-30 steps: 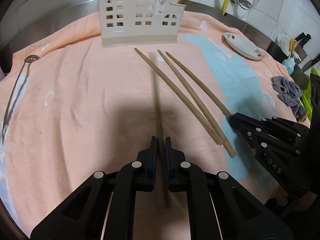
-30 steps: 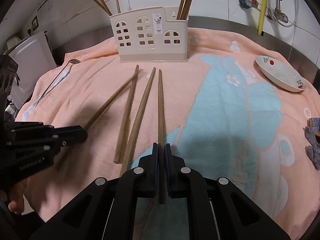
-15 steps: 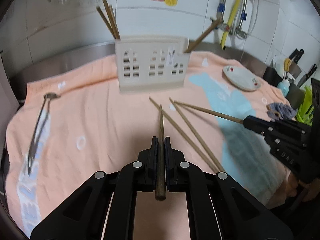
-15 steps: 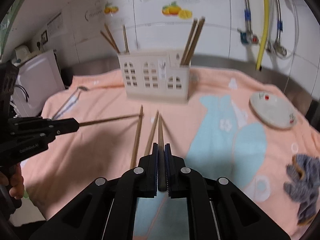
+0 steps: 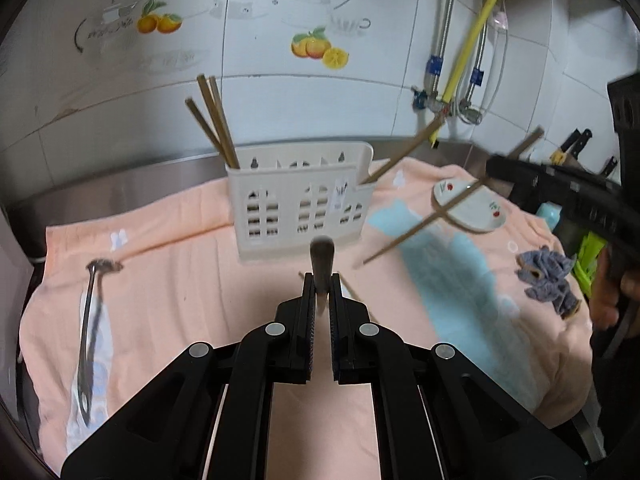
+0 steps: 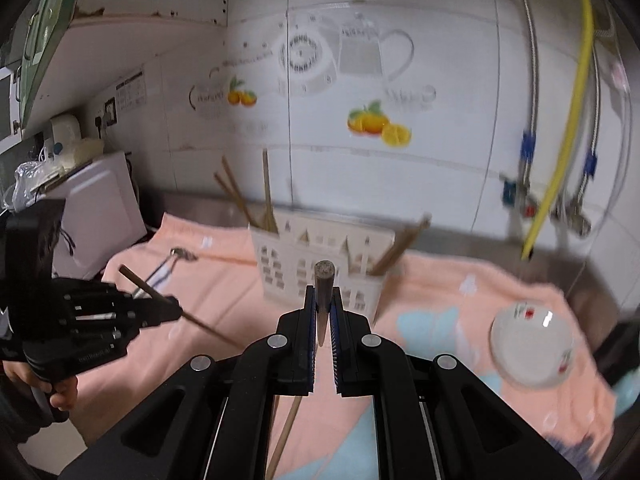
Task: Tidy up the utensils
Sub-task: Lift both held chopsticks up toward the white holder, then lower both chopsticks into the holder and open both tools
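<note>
— What fills the frame, biggest thing first?

— A peach-and-blue towel [image 5: 168, 304] spread over the steel worktop [image 5: 120, 184], below a white tiled wall. At the far middle of it stands the cream utensil holder [image 5: 300, 208] with its window cut-outs, chopsticks already leaning out at its left and right ends. A small white dish [image 5: 476, 210] sits far right, a grey rag [image 5: 548, 280] nearer on the right, a metal ladle [image 5: 90, 336] along the left edge.

— And the tongs?

— Both pairs are clamped tight, each on one wooden chopstick. The left tongs [image 5: 321, 292] hold theirs pointing almost straight at the lens, off the cloth. The right tongs [image 6: 323, 300] do likewise; from the left wrist view their chopstick [image 5: 436, 216] slants across the dish, in the air.

— How will the sticks handle?

— Light, stiff and smooth, by the look of them — likely to swivel or slip in a narrow pinch. A hold near the thick end, leaving the long tip free to drop into the holder, seems safest. At least one more chopstick [image 6: 284, 436] lies on the towel, near.
</note>
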Motion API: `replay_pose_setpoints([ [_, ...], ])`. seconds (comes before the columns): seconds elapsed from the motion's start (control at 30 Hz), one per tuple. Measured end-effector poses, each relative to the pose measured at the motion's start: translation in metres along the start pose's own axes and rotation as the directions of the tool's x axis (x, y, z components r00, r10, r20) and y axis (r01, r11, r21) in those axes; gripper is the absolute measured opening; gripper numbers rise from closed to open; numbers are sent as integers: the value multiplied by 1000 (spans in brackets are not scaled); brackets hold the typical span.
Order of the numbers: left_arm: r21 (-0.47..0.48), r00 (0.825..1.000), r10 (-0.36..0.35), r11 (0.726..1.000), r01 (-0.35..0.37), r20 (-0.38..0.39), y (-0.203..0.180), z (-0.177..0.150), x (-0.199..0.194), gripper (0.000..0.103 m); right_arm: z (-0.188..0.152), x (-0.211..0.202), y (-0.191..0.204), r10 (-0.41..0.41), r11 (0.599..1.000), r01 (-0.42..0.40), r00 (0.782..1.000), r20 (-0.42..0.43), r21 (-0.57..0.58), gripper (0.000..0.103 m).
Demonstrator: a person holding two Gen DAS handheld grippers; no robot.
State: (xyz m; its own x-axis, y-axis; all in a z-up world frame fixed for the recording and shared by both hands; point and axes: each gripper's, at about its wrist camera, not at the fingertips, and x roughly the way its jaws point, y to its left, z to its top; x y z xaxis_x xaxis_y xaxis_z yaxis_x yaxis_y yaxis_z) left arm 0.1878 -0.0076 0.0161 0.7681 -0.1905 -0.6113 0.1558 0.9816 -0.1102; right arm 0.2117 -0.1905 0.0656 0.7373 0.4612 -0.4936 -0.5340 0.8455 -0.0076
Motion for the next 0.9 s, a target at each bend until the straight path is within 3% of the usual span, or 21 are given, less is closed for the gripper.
replay_pose_setpoints([
  [0.2,20,1000,-3,1000,3,21,5,22,-2,5,51,-9,-8,-14,999,15,999,33,-38,6],
  [0.43,16,998,-18,1000,17,63,12,47,-17,5,87,-11,-24,-40,999,41,997,61,-22,6],
  [0.67,47,990,-15,999,8,142,9,80,-44,5,95,23,-31,-65,998,65,998,5,-14,6],
  [0.9,75,967,27,996,-48,255,5,123,-64,5,87,52,-31,-58,998,57,997,-57,-9,6],
])
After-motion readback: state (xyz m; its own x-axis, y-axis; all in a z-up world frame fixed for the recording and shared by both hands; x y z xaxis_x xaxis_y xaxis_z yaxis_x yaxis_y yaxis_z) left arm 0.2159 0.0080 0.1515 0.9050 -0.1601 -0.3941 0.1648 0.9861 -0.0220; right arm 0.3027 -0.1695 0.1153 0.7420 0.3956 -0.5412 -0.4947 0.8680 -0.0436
